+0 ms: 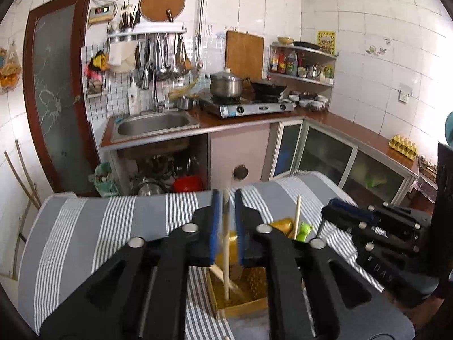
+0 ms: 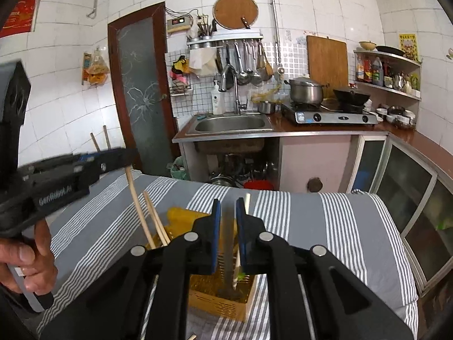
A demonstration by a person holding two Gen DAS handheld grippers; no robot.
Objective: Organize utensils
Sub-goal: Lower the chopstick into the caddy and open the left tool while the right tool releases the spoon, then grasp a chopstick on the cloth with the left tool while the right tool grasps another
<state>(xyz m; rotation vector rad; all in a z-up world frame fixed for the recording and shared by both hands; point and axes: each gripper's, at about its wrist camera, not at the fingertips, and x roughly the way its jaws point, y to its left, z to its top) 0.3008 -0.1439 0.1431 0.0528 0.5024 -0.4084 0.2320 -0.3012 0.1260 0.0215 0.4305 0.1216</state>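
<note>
A yellow utensil holder stands on the striped cloth, also in the right wrist view. My left gripper has a pale chopstick between its blue pads, lower end in the holder; in the right wrist view the left gripper holds the chopstick by its top. My right gripper is narrowly open around a dark metal utensil standing in the holder. Two more chopsticks lean in the holder's left section.
The table has a grey and white striped cloth. Behind it are a sink, a gas stove with a pot, and cabinets. A green item sits beside the holder.
</note>
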